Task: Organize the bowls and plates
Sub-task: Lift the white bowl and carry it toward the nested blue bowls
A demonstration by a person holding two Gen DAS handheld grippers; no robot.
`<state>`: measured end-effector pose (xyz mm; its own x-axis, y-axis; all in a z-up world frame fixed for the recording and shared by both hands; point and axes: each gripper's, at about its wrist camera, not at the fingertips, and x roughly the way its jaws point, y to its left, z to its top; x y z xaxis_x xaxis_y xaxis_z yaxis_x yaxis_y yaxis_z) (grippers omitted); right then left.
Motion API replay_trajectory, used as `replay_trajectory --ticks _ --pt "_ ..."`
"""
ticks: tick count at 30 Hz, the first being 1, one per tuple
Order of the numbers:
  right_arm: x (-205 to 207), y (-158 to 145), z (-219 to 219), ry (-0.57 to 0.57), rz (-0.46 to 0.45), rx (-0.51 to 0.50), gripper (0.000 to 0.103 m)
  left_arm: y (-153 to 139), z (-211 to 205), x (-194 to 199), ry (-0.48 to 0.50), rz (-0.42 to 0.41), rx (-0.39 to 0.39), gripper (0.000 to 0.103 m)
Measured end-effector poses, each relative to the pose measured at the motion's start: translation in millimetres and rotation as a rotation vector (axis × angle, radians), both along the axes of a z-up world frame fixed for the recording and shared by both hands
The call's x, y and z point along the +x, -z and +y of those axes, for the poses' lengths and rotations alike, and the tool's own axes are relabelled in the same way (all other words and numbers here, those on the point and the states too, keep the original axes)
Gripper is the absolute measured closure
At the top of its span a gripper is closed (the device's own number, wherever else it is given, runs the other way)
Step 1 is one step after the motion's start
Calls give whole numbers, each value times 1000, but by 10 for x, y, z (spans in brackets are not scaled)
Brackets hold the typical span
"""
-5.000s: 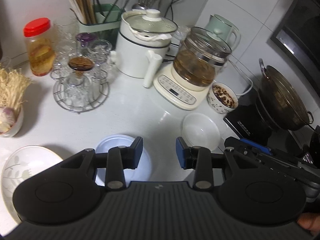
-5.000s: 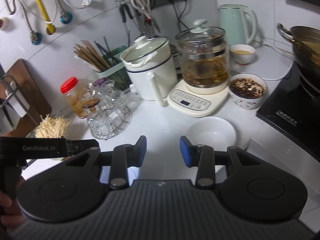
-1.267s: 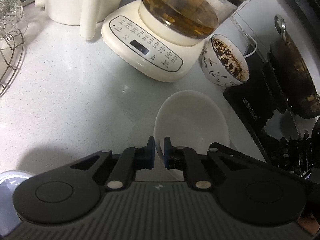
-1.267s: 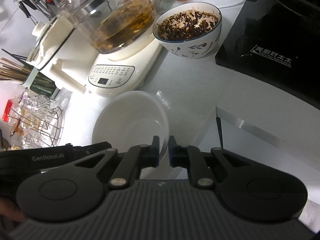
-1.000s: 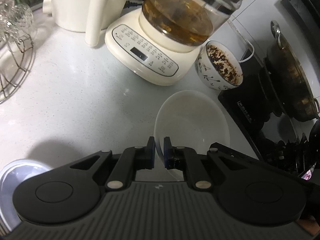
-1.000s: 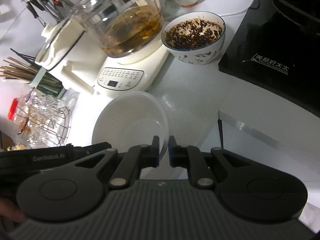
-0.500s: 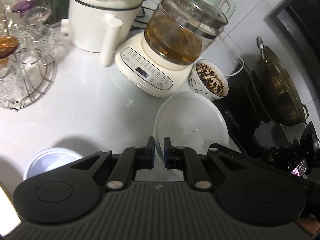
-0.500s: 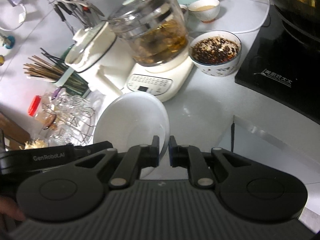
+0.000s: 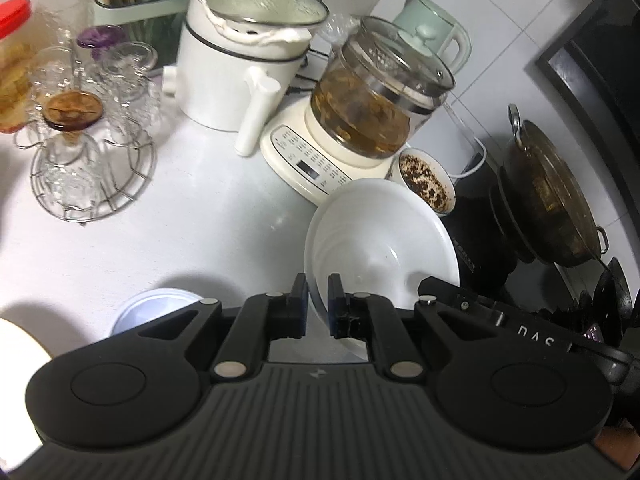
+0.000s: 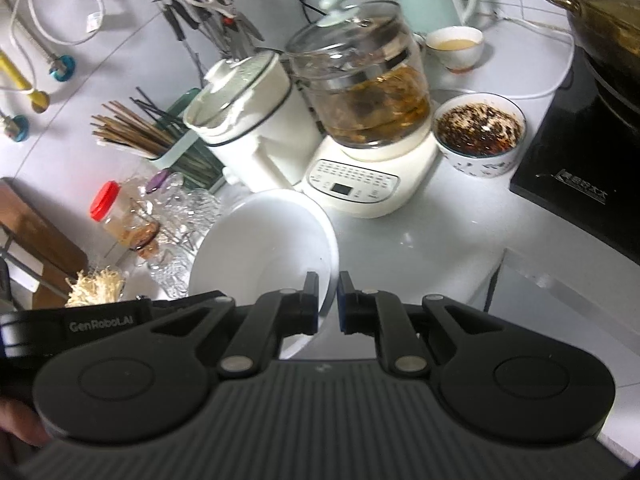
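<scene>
A white bowl (image 9: 380, 236) is held above the counter by both grippers. My left gripper (image 9: 317, 304) is shut on its left rim. My right gripper (image 10: 328, 304) is shut on its right rim; the bowl also shows in the right wrist view (image 10: 260, 248). A pale blue bowl (image 9: 152, 308) sits on the counter below and left of the left gripper, partly hidden by it. The edge of a white plate (image 9: 20, 344) shows at the far left.
A tea kettle on its cream base (image 9: 368, 132), a white pot (image 9: 244, 64), a bowl of dark spice (image 9: 428, 180), a rack of glasses (image 9: 80, 152), a chopstick holder (image 10: 160, 136) and a red-lidded jar (image 10: 108, 208) crowd the counter. A black cooktop with a wok (image 9: 548, 200) is right.
Both grippers have lifted the white bowl higher off the counter and drawn back; more of the counter, the glass rack and the pale blue bowl have come into view.
</scene>
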<state>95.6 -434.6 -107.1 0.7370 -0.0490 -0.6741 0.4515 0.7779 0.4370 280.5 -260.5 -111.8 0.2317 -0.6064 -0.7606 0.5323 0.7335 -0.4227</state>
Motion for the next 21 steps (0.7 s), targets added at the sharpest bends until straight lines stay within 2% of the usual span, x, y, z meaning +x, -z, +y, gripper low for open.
replay_trajectory --ticks 11,21 --pt "104 -155 301 -65 -41 -33 91 -159 398 23 -49 -38 -33 93" --pt "313 -167 572 -164 -42 -40 91 -137 811 14 -154 -35 -36 93"
